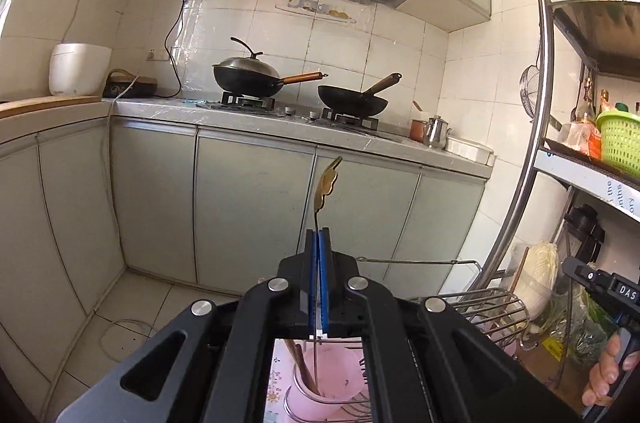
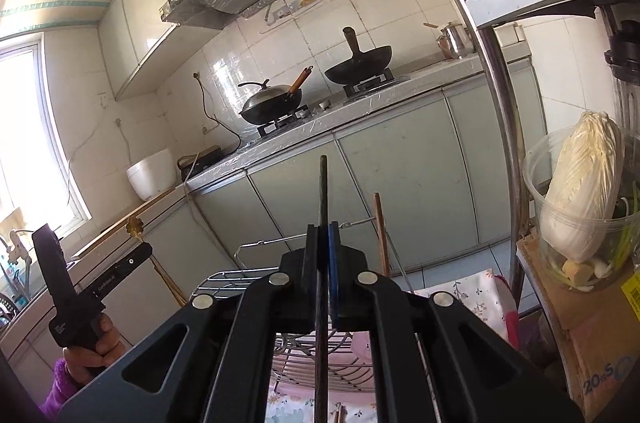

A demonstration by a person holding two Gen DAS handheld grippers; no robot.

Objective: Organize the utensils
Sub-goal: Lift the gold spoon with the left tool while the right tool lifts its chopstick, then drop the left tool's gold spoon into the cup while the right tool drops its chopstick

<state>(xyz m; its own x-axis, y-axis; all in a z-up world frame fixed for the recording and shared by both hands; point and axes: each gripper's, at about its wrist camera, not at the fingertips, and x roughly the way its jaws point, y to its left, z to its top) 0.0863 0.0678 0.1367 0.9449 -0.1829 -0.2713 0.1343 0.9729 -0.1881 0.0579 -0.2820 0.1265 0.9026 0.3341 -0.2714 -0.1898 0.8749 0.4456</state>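
My left gripper [image 1: 319,232] is shut on a thin gold utensil [image 1: 325,189] with an ornate flower-shaped handle end that sticks up past the fingertips. Its shaft runs down into a pink holder cup [image 1: 320,379] that also holds a brown chopstick [image 1: 302,363]. My right gripper [image 2: 321,228] is shut on a dark flat utensil [image 2: 323,191] that stands on edge and points up. A brown chopstick [image 2: 381,235] stands just right of it. The wire dish rack [image 2: 256,275] lies below both grippers. The left gripper also shows in the right wrist view [image 2: 140,247], and its gold handle end [image 2: 134,226] shows there too.
A counter [image 1: 256,119] with two woks on a stove stands ahead, with cabinets beneath. A metal shelf pole [image 1: 536,103] and shelves with a green basket [image 1: 620,139] stand at the right. A cabbage in a clear tub [image 2: 580,191] sits on a cardboard box at the right.
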